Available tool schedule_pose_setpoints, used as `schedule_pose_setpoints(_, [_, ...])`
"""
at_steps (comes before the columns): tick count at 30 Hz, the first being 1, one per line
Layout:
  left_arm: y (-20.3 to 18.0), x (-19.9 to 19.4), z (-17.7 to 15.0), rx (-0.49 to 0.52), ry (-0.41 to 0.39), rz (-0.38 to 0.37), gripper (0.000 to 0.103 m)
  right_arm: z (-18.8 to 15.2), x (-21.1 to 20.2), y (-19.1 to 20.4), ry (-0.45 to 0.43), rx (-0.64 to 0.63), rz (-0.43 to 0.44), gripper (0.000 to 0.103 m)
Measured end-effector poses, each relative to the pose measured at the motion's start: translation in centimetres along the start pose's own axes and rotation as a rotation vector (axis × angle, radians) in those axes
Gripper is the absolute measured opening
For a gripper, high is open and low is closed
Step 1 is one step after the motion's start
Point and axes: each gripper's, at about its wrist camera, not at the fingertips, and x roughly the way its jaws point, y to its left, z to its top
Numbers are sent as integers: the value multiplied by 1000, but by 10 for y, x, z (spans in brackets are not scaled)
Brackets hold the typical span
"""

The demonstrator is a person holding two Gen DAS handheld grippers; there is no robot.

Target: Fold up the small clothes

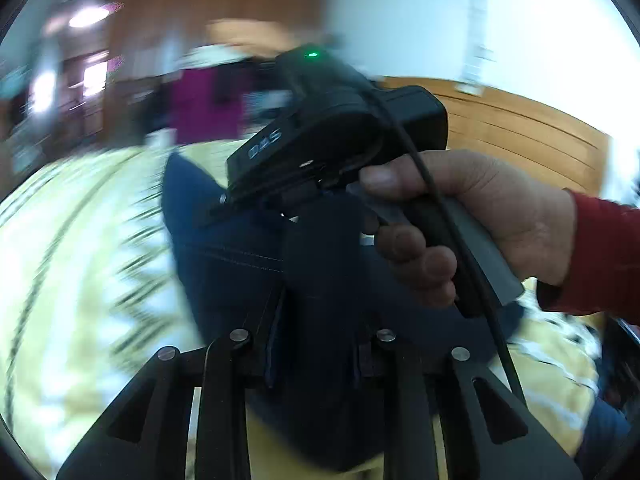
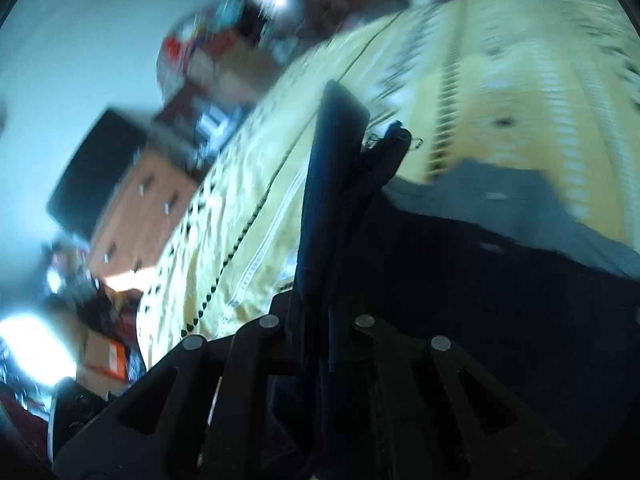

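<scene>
Both fingers (image 1: 316, 344) pinch dark denim (image 1: 224, 248) (edges bunched).

"DAS" in pale letters on black right tongs body (image 1: 320, 136).

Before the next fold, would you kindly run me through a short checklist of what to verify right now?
1. Left gripper clamped on the dark blue garment: ok, fabric sits between its fingers.
2. Right gripper clamped on the garment: ok, cloth bunched between its fingers.
3. Grippers clear of each other: not ok, the right gripper and hand sit very close ahead of the left one.
4. Yellow patterned bedspread not caught in either grip: cannot tell.
5. Garment edges aligned: cannot tell, pictures blurred.
</scene>
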Motion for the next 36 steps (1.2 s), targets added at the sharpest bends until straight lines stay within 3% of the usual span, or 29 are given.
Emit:
schedule_pose_setpoints(1, [-19, 7, 6, 37, 7, -54, 25, -14, -35, -22, -43, 37, -21, 6])
schedule_pose_setpoints(5, [-105, 60, 17, 162, 91, -280, 25, -61, -104, -101, -112, 192, -75, 6])
schedule_pose_setpoints(8, [-144, 105, 10, 184, 177, -358, 27, -91, -124, -154, -133, 285, -107, 6])
schedule_pose_setpoints(11, [-168, 155, -6, 182, 301, -403, 27, -112, -119, -205, -113, 368, -136, 6])
schedule_pose_setpoints(13, [-183, 179, -22, 198, 372, -409, 31, -122, -109, -234, -87, 417, -120, 6])
schedule_pose_setpoints(14, [-190, 189, -30, 221, 404, -408, 40, -128, -103, -243, -72, 435, -88, 6])
schedule_pose_setpoints(16, [-199, 195, -33, 267, 419, -394, 43, -134, -103, -250, -87, 468, -41, 7])
schedule_pose_setpoints(18, [-199, 185, -29, 265, 417, -407, 44, -137, -111, -243, -102, 485, -38, 17])
schedule_pose_setpoints(20, [-192, 159, -21, 240, 389, -401, 45, -145, -126, -236, -126, 491, -29, 32])
schedule_pose_setpoints(24, [-163, 95, -15, 165, 315, -339, 53, -180, -147, -210, -135, 469, -42, 39])
schedule_pose_setpoints(27, [-138, 54, -23, 120, 286, -237, 57, -206, -146, -183, -99, 418, -80, 51])
schedule_pose_setpoints(28, [-127, 44, -28, 105, 280, -197, 58, -212, -143, -178, -80, 405, -97, 59])
schedule_pose_setpoints(31, [-106, 36, -39, 81, 301, -166, 58, -222, -127, -170, -47, 387, -141, 62])
schedule_pose_setpoints(33, [-102, 29, -47, 90, 317, -123, 61, -219, -126, -176, -69, 412, -139, 54])
schedule_pose_setpoints(34, [-99, 28, -48, 77, 314, -122, 61, -218, -128, -177, -78, 420, -132, 25])
schedule_pose_setpoints(35, [-97, 27, -47, 66, 303, -114, 61, -216, -128, -179, -88, 429, -134, 7])
schedule_pose_setpoints(36, [-96, 27, -48, 63, 294, -104, 62, -215, -133, -183, -97, 432, -129, 6])
